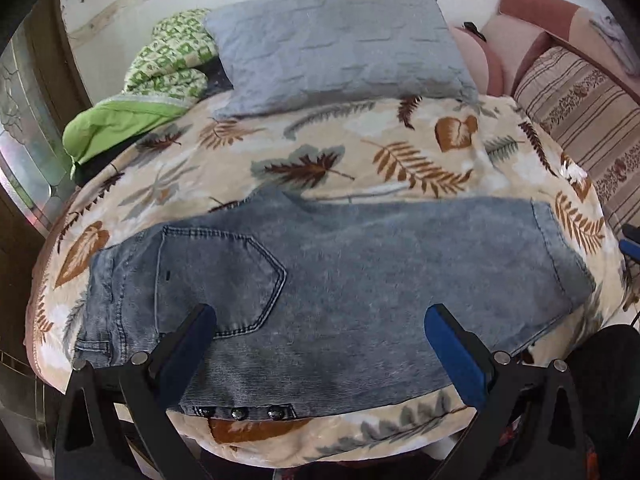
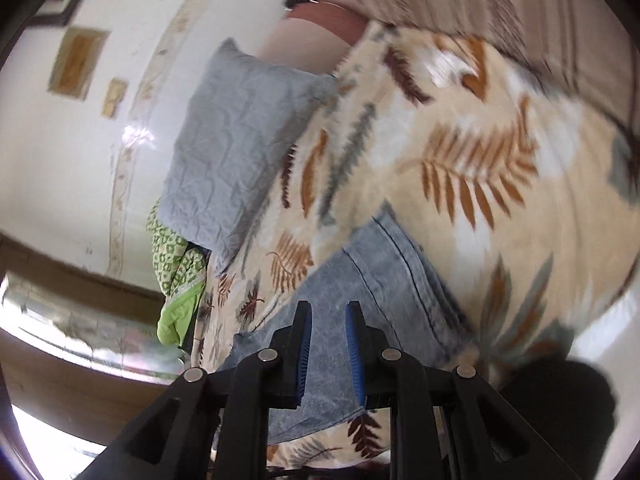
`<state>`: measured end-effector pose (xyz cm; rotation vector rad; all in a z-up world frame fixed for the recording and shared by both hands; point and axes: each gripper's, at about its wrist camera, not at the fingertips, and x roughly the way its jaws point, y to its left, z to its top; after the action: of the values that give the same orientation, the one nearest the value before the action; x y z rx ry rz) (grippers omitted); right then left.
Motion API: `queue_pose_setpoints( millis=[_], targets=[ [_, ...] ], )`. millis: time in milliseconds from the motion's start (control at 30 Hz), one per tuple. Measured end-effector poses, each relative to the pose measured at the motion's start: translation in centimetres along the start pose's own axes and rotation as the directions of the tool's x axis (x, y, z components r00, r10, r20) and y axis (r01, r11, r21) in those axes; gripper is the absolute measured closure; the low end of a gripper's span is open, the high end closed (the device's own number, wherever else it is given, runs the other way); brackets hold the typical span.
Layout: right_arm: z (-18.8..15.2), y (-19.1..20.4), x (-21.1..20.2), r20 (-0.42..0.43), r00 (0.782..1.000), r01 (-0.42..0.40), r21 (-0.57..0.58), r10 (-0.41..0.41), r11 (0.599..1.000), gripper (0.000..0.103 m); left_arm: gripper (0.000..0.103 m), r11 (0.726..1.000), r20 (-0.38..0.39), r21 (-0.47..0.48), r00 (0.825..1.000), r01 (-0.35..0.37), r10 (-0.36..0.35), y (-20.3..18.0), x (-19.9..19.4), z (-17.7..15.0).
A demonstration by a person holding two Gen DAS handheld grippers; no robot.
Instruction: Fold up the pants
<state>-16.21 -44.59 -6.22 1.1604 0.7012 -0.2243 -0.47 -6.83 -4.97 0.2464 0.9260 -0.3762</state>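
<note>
The blue denim pants (image 1: 328, 276) lie flat on the leaf-patterned blanket (image 1: 320, 152), folded lengthwise, waistband and back pocket at the left, leg hem at the right. My left gripper (image 1: 320, 316) is open wide, hovering above the near edge of the pants at the seat area. In the right wrist view the pants' hem end (image 2: 384, 280) lies on the blanket (image 2: 480, 152). My right gripper (image 2: 328, 312) hovers over that denim with a narrow gap between its blue pads, and nothing is between them.
A grey quilted pillow (image 1: 340, 44) lies at the head of the bed, with a green patterned quilt (image 1: 160, 72) to its left. A striped cushion (image 1: 580, 112) and pink sofa stand at the right. The bed's near edge is just below the pants.
</note>
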Motion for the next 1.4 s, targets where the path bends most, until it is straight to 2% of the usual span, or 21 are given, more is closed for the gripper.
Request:
queue_pose_setpoints(
  millis=[133,233,367,467,667,800,1033,1300,1400],
  targets=[
    [-1.3,-2.1,2.1,-0.039,0.999,0.037,0.081,-0.034,0.996,0.083,0.000,0.999,-0.032,-0.020,0.999,0.036,-0.037,0.7,1.4,-1.5],
    [-2.1,-2.8,3.2,-0.053,0.998,0.023,0.098,-0.018,0.995,0.082,0.000,0.999,-0.047,-0.008,0.998,0.048,-0.048,0.7,1.9,-2.7],
    [-3.2,-2.7,4.8,-0.086,0.996,0.036,0.056,-0.031,0.998,0.067,0.000,0.999,-0.045,0.006,0.998,0.051,-0.050,0.4,1.9,-2.9],
    [-4.0,-3.3,5.5,-0.097,0.995,0.042,0.073,-0.035,0.996,0.038,0.000,0.999,-0.033,0.022,0.999,0.030,-0.029,-0.1,1.9,-2.8],
    [-4.5,-4.2,6.7,-0.131,0.989,0.079,0.064,-0.070,0.995,0.038,0.000,0.999,-0.041,0.032,0.999,-0.001,0.003,-0.6,2.4,-2.1],
    [-4.3,-5.7,7.2,-0.129,0.989,0.086,0.092,-0.074,0.992,0.038,0.000,0.998,-0.006,0.050,0.999,-0.034,0.034,-1.1,1.6,-1.4],
    [-3.8,-5.8,7.6,-0.095,0.995,0.038,0.045,-0.034,0.998,0.036,0.000,0.990,0.081,0.099,0.993,-0.095,0.087,-2.5,-0.1,0.0],
    [-3.2,-5.8,7.5,-0.067,0.997,-0.039,0.013,0.040,0.999,0.037,0.000,0.986,0.130,0.105,0.985,-0.126,0.112,-3.5,-1.7,1.3],
    [-3.3,-5.1,7.0,-0.048,0.997,-0.069,-0.035,0.067,0.997,0.037,0.000,0.985,0.144,0.109,0.982,-0.135,0.118,-3.7,-2.1,1.6]
  ],
)
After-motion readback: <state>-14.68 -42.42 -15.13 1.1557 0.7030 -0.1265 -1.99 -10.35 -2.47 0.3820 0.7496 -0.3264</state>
